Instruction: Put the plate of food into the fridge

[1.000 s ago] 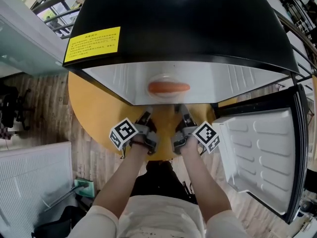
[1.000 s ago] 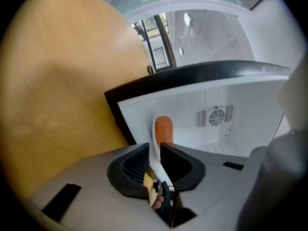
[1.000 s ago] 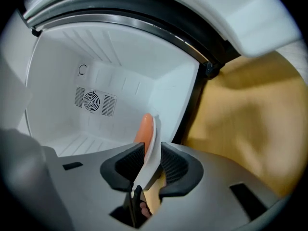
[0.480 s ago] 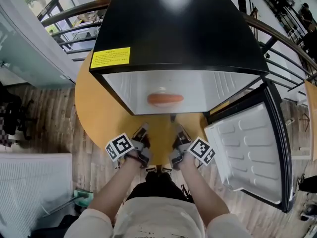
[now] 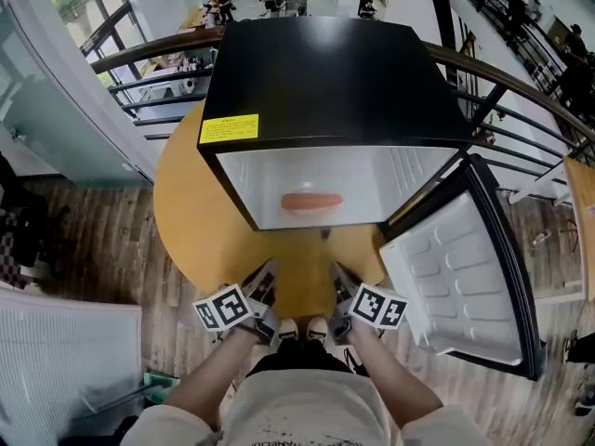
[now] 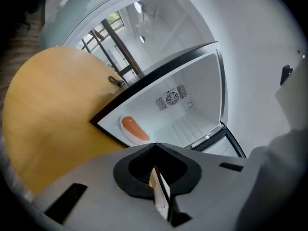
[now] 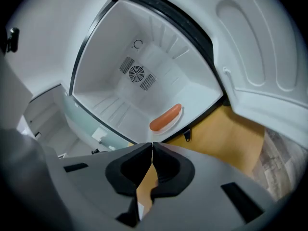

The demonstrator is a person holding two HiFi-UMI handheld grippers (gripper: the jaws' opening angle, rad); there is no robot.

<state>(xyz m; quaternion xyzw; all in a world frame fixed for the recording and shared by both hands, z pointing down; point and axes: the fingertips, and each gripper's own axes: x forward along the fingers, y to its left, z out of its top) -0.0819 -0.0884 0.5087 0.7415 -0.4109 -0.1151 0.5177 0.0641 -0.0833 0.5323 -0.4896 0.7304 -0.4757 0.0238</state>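
A white plate (image 5: 311,210) carrying an orange sausage (image 5: 311,201) rests on the floor of the open black fridge (image 5: 325,72), just inside its front edge. The same plate (image 6: 126,132) appears in the left gripper view and again, as plate (image 7: 172,121), in the right gripper view. My left gripper (image 5: 267,273) and right gripper (image 5: 336,274) hover side by side over the near edge of the round yellow table (image 5: 200,221), well short of the fridge. Each has its jaws pressed together with nothing between them. Left gripper (image 6: 154,145) and right gripper (image 7: 152,146) both point at the fridge interior.
The fridge door (image 5: 456,277) stands swung open to the right, its white inner shelves facing me. A metal railing (image 5: 521,91) curves behind the table. A white panel (image 5: 65,360) stands on the wooden floor at lower left. My shoes (image 5: 297,327) show below the table edge.
Both grippers have drawn back from the fridge mouth to the table's near edge, and my head has pulled away. The plate with the sausage stays inside the fridge.
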